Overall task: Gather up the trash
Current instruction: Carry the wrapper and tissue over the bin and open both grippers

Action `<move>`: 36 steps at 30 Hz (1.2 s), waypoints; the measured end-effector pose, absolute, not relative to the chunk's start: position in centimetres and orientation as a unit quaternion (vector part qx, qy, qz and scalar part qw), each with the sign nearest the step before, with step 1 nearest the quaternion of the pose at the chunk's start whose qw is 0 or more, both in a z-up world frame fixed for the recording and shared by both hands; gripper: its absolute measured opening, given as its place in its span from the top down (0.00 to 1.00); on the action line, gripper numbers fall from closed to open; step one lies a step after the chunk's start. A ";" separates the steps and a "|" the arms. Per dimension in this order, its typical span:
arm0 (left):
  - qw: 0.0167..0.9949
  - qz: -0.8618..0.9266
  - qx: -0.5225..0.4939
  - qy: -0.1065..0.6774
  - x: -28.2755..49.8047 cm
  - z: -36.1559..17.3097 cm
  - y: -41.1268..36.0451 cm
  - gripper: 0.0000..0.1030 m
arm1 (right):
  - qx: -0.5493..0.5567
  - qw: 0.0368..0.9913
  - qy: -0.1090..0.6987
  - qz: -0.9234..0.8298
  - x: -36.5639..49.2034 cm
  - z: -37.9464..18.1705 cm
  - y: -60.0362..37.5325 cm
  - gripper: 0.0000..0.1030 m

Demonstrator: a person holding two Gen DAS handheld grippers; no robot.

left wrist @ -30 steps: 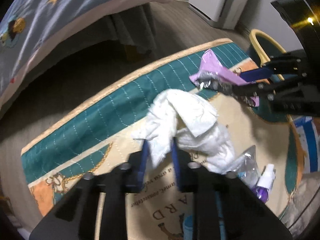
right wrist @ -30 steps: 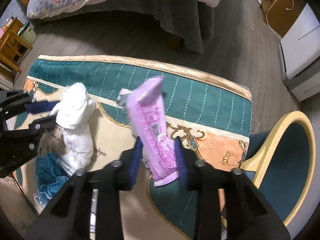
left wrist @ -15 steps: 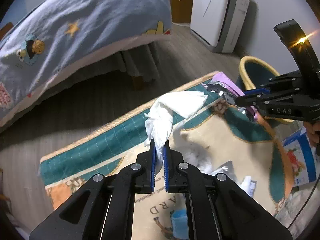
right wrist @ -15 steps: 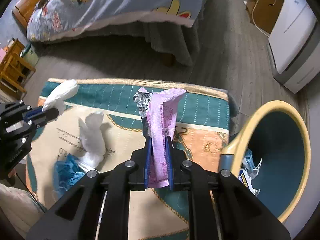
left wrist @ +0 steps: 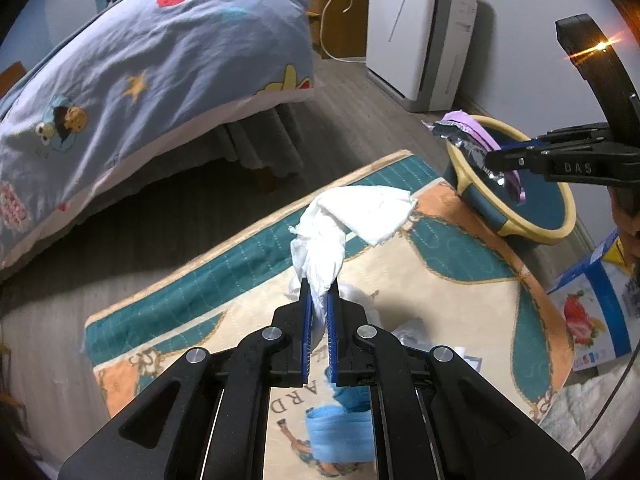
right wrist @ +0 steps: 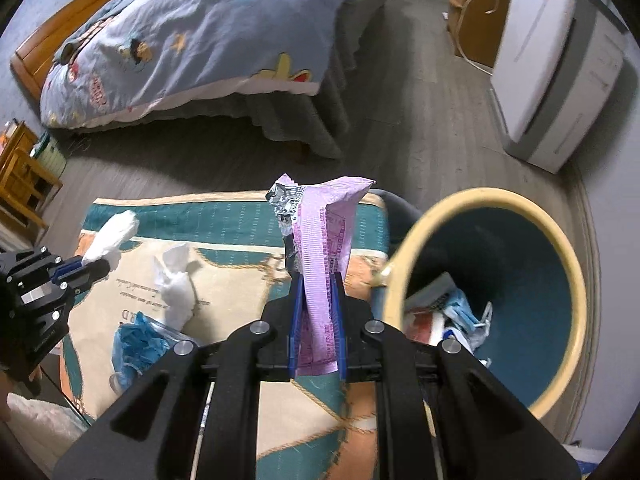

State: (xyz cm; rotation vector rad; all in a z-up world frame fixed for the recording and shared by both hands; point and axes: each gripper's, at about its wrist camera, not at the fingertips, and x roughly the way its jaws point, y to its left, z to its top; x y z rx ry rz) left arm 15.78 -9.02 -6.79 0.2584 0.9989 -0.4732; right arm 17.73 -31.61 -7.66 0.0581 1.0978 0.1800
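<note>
My left gripper (left wrist: pixel 319 286) is shut on a crumpled white tissue (left wrist: pixel 352 212), lifted clear of the patterned rug (left wrist: pixel 448 280). My right gripper (right wrist: pixel 316 280) is shut on a pink snack wrapper (right wrist: pixel 324 232) with a silver torn end, held upright beside the rim of a teal bin with a cream edge (right wrist: pixel 496 196). In the left wrist view the wrapper (left wrist: pixel 472 132) hangs over the bin (left wrist: pixel 532 228) in the right gripper (left wrist: pixel 490 160). The right wrist view shows the left gripper (right wrist: pixel 86 262) with its tissue (right wrist: pixel 114 234). A second tissue (right wrist: pixel 176 284) and blue crumpled trash (right wrist: pixel 136 340) lie on the rug.
A bed with a blue cartoon quilt (left wrist: pixel 140 60) stands behind the rug. A white appliance (left wrist: pixel 420 32) is at the wall. A blue printed box (left wrist: pixel 592 308) sits right of the rug. The bin holds several pieces of trash (right wrist: pixel 460 312). Wooden furniture (right wrist: pixel 20 176) stands far left.
Both grippers have risen from the rug with their items. The tissue pulled free of the pile, leaving one piece on the rug. The wrapper moved right, up to the bin's rim.
</note>
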 end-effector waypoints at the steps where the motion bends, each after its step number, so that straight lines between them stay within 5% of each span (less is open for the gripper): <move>1: 0.843 -0.225 0.124 0.472 15.6 -6.8 -9.3 0.93 | 0.026 0.851 0.519 0.079 17.6 -7.6 -32.0 0.87; 20: 0.827 -0.336 0.123 0.434 13.1 -3.5 -22.4 0.93 | 0.178 0.835 0.515 -0.070 15.9 -9.5 -46.5 0.87; 36: 0.783 -0.360 0.167 0.479 15.4 -7.7 -33.3 0.93 | 0.237 0.792 0.551 -0.115 14.0 -13.3 -51.3 0.87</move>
